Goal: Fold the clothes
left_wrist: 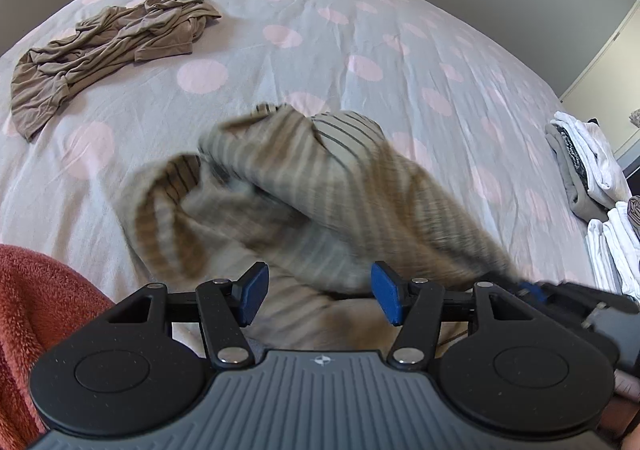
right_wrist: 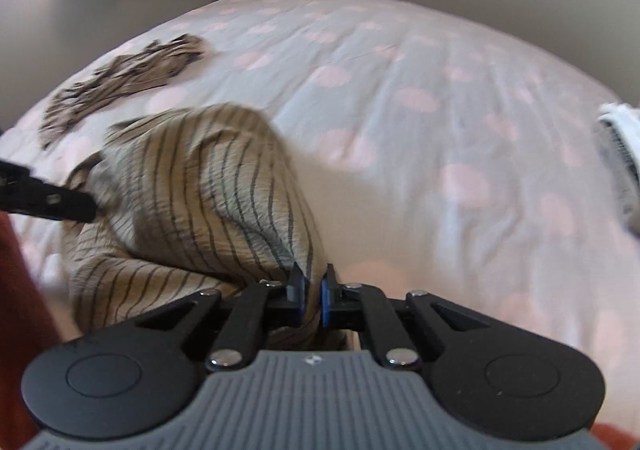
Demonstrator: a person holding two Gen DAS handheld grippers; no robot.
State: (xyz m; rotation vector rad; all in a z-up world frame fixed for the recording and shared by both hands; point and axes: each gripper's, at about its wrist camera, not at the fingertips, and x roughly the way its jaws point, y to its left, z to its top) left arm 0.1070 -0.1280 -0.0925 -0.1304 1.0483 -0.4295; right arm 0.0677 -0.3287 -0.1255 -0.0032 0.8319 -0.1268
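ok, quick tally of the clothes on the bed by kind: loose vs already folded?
Striped garment, held up by the right gripper: 1
Crumpled brown garment, loose on the bed: 1
Folded stacks at the bed's right edge: 2 visible, item count unclear
Total: 2 loose garments plus 2 stacks

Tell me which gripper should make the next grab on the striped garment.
Left. The left gripper is open, its jaws wide apart with the striped garment just ahead of them. The right gripper is already shut on an edge of that garment, so it should probably hold while the left takes a second hold.
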